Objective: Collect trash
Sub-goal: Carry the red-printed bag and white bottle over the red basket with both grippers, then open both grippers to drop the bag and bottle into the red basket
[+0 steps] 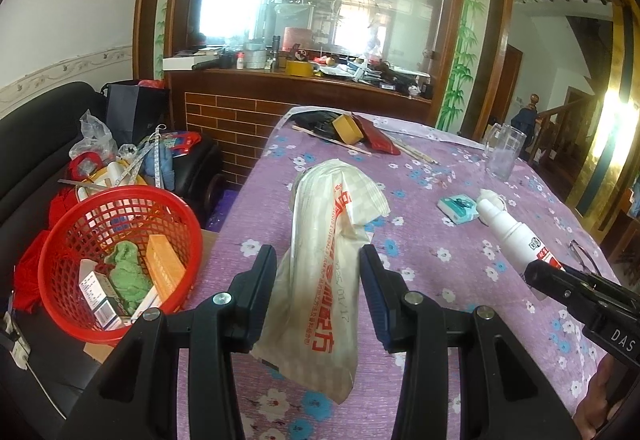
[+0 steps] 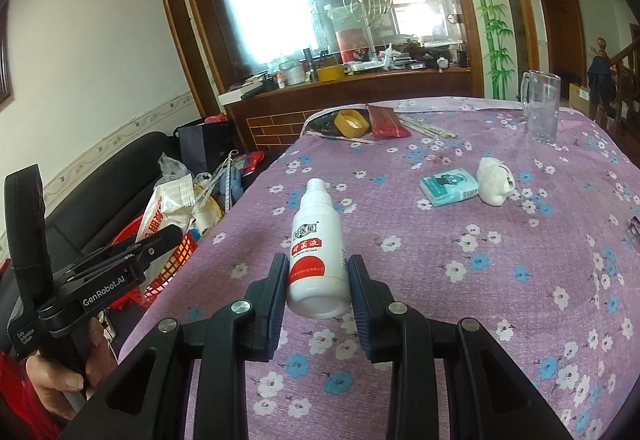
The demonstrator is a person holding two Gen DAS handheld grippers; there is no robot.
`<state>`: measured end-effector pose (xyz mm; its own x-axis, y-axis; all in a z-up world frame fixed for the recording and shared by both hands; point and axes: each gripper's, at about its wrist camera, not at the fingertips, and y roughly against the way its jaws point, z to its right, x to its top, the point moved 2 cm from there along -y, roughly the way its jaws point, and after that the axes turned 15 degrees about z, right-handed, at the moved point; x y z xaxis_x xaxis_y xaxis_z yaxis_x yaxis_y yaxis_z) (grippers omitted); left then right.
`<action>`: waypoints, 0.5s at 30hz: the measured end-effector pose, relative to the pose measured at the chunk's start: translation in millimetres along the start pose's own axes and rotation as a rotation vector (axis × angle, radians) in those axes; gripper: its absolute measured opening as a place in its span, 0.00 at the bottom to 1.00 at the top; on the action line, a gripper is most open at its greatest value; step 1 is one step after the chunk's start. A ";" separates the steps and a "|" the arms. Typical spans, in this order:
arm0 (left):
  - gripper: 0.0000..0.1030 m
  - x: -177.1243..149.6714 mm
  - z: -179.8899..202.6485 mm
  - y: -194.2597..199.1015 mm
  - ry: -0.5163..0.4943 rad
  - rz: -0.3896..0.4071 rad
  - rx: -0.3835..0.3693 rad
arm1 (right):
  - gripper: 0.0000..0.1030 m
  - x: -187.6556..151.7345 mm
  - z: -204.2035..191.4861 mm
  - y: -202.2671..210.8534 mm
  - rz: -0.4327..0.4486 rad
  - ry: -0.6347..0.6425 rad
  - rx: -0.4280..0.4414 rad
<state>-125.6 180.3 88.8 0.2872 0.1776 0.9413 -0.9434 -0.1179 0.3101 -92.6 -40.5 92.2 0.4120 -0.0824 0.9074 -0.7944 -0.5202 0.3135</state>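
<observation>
My left gripper (image 1: 318, 260) is shut on a crumpled white paper bag (image 1: 324, 252) with red print, held above the table's left edge; the bag also shows in the right wrist view (image 2: 168, 212). A red mesh basket (image 1: 60, 240) with boxes and a green cloth inside sits left of the table. My right gripper (image 2: 318, 272) is shut on a white bottle (image 2: 318, 252) with a red label, above the purple flowered tablecloth (image 2: 460, 280). The bottle also shows in the left wrist view (image 1: 508, 232).
On the table lie a teal packet (image 2: 448, 186), a crumpled white wad (image 2: 494, 180), a glass mug (image 2: 542, 108), a tape roll (image 2: 352, 122), a red pouch (image 2: 386, 122) and chopsticks (image 2: 428, 128). A black sofa (image 1: 36, 128) with clutter stands at the left.
</observation>
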 end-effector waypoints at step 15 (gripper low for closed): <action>0.41 9.8 -95.0 16.3 0.075 -0.010 0.144 | 0.32 13.8 -52.1 -37.8 -0.101 0.006 0.187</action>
<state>-154.0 272.9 90.4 0.2786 0.2511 0.9270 -0.9053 -0.2537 0.3407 -80.1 22.3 107.5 0.4819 -0.0174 0.8760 -0.6526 -0.6743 0.3456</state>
